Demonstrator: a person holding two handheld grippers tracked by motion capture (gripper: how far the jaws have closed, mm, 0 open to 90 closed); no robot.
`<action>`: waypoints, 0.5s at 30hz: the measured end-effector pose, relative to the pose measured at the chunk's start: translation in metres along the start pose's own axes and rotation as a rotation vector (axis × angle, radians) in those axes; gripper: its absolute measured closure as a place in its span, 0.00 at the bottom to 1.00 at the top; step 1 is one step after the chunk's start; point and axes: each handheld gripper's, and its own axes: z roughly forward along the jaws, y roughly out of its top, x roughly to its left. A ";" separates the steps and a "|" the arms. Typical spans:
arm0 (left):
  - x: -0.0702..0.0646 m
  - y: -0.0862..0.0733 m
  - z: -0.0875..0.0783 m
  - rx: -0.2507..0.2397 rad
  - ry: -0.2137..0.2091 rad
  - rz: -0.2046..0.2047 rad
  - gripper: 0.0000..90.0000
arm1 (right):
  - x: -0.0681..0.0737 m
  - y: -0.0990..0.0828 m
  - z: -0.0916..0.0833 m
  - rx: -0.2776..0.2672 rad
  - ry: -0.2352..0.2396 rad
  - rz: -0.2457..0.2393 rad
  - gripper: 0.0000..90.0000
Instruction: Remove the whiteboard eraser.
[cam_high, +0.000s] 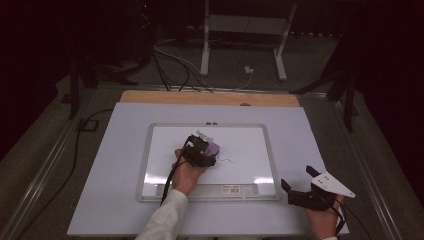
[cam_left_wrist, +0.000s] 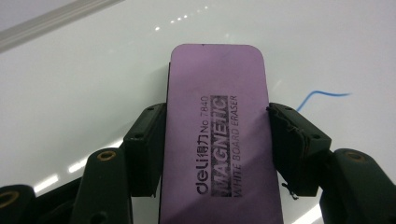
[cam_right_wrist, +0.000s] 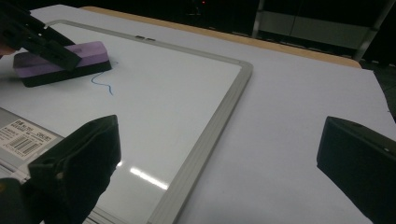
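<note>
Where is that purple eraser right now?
The eraser sits on the whiteboard near its middle, clamped in the left gripper, with a blue squiggle just to its right in the high view.

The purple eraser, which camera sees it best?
The left gripper view: the eraser sits close up between the tongs, its label readable. The right gripper view shows it side-on and far off; the high view shows a small purple patch.
</note>
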 end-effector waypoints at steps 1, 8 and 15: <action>0.001 0.003 0.002 0.002 0.004 -0.004 0.46 | 0.000 0.000 0.000 0.001 0.000 0.001 0.00; 0.009 0.021 0.016 0.014 0.039 -0.032 0.46 | -0.001 0.000 0.000 -0.001 0.000 0.004 0.00; 0.011 0.026 0.020 0.014 0.058 -0.061 0.46 | -0.001 0.000 -0.001 -0.003 0.001 0.006 0.00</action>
